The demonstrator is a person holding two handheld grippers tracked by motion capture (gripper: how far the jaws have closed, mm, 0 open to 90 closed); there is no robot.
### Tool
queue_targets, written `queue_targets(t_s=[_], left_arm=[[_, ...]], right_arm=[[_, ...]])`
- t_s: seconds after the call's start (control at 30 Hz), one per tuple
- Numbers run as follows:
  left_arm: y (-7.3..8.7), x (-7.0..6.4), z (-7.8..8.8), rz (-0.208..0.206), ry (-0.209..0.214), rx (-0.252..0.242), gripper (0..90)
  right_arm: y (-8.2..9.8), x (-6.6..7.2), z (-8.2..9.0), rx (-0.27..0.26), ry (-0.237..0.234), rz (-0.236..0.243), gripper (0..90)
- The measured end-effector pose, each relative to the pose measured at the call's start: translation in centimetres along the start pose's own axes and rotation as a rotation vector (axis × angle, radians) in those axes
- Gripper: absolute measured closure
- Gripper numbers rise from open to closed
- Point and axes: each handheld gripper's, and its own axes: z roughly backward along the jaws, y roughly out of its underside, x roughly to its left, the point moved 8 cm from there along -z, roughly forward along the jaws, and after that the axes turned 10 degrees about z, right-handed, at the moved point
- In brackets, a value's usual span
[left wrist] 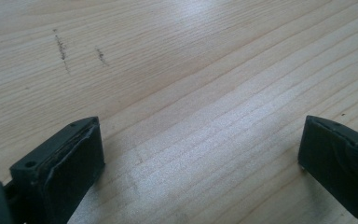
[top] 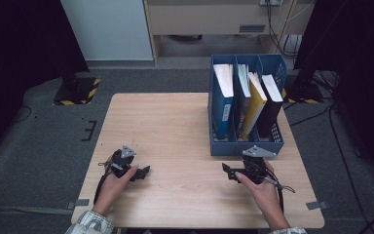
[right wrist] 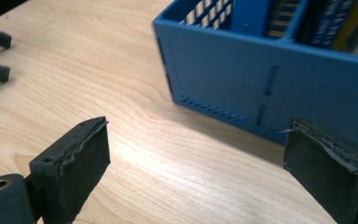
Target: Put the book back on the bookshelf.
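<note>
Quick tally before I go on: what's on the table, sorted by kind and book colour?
Blue file rack: 1
Blue books: 2
Yellow book: 1
Black book: 1
Grippers: 2, left gripper and right gripper, both with jaws apart and nothing between them
Total: 7

Office or lab room: grey carpet, wooden surface [top: 175, 122], blue file rack [top: 246, 146] with books, hazard-taped stand bases, floor cables.
</note>
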Motion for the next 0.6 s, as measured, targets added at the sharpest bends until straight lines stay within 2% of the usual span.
queue_targets(t_s=[0.03,0.17,0.33,0.5,0.6], left_arm=[[0.0,0.0,0.0,0.0,0.0,0.0,0.0],[0.0,0.0,0.0,0.0,0.0,0.0,0.0],[0.0,0.0,0.0,-0.001,0.0,0.0,0.0],[0.0,0.0,0.0,-0.001,0.001,0.0,0.0],[0.0,0.0,0.0,-0.001,0.001,0.0,0.0]], right_arm=[[0.1,0.7,-0.3,0.009,-0.011,0.013,7.6],[0.5,1.7,-1.2,0.042,-0.032,0.04,7.5],[0.6,2.5,-2.0,0.06,-0.043,0.06,7.5],[1.1,3.9,-3.2,0.103,-0.063,0.104,7.5],[1.2,4.4,-3.6,0.113,-0.067,0.11,7.5]])
